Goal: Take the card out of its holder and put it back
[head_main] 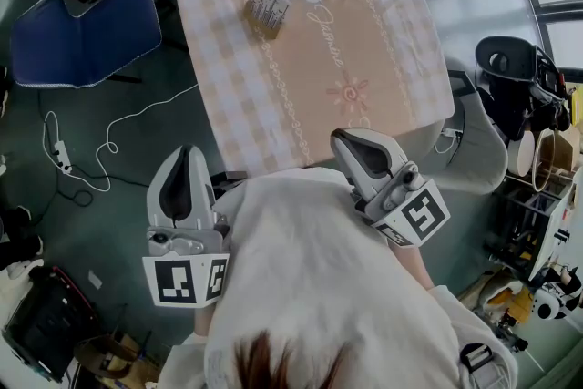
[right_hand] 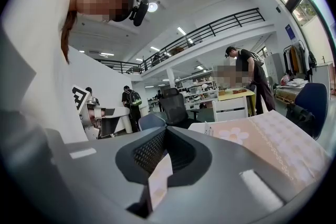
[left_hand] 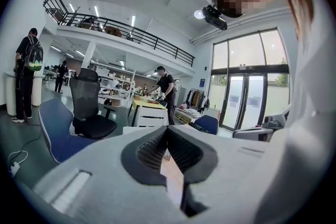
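The card holder (head_main: pixel 265 13) stands on the far part of the table (head_main: pixel 401 87), beside the printed white flower, with the card in it. Both grippers hang well short of it, close to the person's body at the table's near edge. My left gripper (head_main: pixel 189 152) is to the left of the table's near corner, with its jaws closed together and nothing between them. My right gripper (head_main: pixel 342 138) sits over the near edge, also shut and empty. In the right gripper view the table and flower print lie ahead of the closed fingertips (right_hand: pixel 166 129). The left gripper (left_hand: pixel 168 129) points out across the room.
A blue chair (head_main: pixel 86 34) stands left of the table, and white cables (head_main: pixel 86 155) trail over the floor below it. A black bag (head_main: pixel 46 328) lies at the bottom left. Equipment and shelves (head_main: pixel 524 96) crowd the right side. People stand far off in the room.
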Tool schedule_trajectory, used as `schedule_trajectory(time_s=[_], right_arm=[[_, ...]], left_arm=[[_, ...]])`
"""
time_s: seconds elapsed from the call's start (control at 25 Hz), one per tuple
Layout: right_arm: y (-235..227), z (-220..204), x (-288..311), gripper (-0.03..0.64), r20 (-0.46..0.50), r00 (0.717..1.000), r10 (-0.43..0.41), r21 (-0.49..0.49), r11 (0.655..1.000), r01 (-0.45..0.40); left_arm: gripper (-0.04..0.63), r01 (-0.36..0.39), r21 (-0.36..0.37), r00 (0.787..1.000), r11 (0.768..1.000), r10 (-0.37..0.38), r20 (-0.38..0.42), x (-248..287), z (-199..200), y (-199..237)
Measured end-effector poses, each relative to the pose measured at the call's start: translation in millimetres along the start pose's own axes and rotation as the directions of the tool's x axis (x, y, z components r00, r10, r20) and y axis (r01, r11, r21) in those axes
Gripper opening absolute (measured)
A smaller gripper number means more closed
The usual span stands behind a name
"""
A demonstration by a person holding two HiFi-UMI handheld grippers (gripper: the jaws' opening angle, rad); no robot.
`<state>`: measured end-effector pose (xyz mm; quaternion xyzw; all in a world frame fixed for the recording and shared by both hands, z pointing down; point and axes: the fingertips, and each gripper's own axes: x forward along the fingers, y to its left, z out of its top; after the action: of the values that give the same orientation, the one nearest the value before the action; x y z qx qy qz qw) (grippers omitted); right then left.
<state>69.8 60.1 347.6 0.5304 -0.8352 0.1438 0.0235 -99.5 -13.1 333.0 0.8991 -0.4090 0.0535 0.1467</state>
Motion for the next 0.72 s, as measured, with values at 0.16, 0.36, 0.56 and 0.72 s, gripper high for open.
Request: schedule_trajectory(time_s=[0.16,0.36,0.56,0.72], right_arm=[[0.3,-1.1,0.9,-0.002,-0.006,1.0,0.003,0.0,1.0,-0.003],[0.2,-2.9,1.3,-0.002,-0.012,1.0,0.003,0.005,1.0,-0.003],[-0.1,-3.8,1.5,-0.002,-0.014,1.0,0.001,0.007,1.0,-0.001],[0.2,-4.5,1.4,-0.002,-0.017,1.0,0.002,0.004,1.0,-0.002]], left_arm=[[0.0,-0.001,-0.001,1.0,1.0,0.001,0.001,-0.1,-0.3,0.2],[0.0,0.002,-0.004,1.0,1.0,-0.002,-0.002,0.1,-1.2,-0.7],[0.0,0.005,-0.006,1.0,1.0,-0.005,-0.002,0.4,-1.6,-0.6],[0.0,0.005,-0.006,1.0,1.0,-0.005,-0.003,0.3,-2.5,-0.4]])
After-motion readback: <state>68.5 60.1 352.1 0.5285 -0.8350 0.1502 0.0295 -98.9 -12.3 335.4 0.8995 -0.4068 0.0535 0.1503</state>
